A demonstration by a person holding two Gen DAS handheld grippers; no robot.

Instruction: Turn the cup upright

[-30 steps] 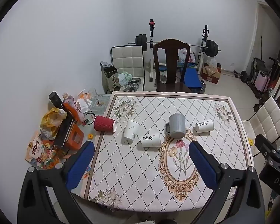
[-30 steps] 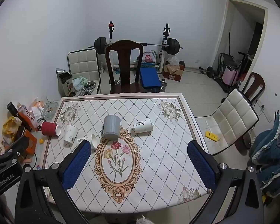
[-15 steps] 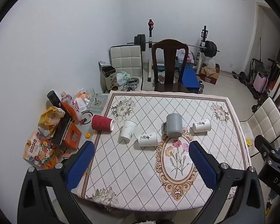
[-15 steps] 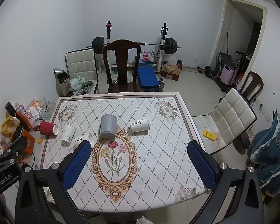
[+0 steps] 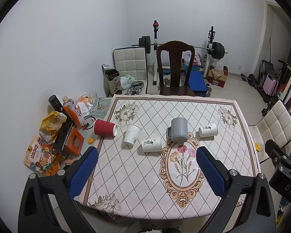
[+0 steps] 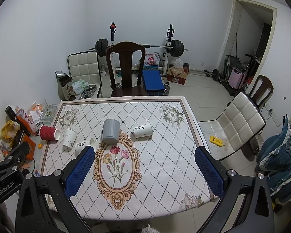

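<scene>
1. The left gripper point(image 5: 145, 167) hangs high above the near half of the table point(image 5: 244, 136), jaws spread wide and holding nothing. The right gripper point(image 6: 143, 167) is the same: wide apart, empty, well above the cloth.

2. No cup is touched yet, so the step in hand looks like picking a target and coming down to it. Best to choose one cup, line the jaws across its body and not along it, then descend slowly.

3. Nearest the left gripper lies a white cup point(image 5: 151, 144) on its side, black characters on its wall. A second white cup point(image 5: 132, 135) sits left of it, tilted or inverted; I cannot tell which.

4. The grey mug point(image 5: 179, 129) stands mouth-down at the top of the floral oval, its handle to the left. It looks ribbed and rigid, so a firm squeeze should be safe.

5. A third white cup point(image 6: 143, 129) lies on its side right of the mug, closest to the right gripper.

6. The red cup point(image 5: 104, 127) lies at the table's left edge, corrugated paper by its look; it could roll off or crush, so grip lightly.

7. The cloth is a smooth printed diamond pattern; round cups may roll on it.
</scene>
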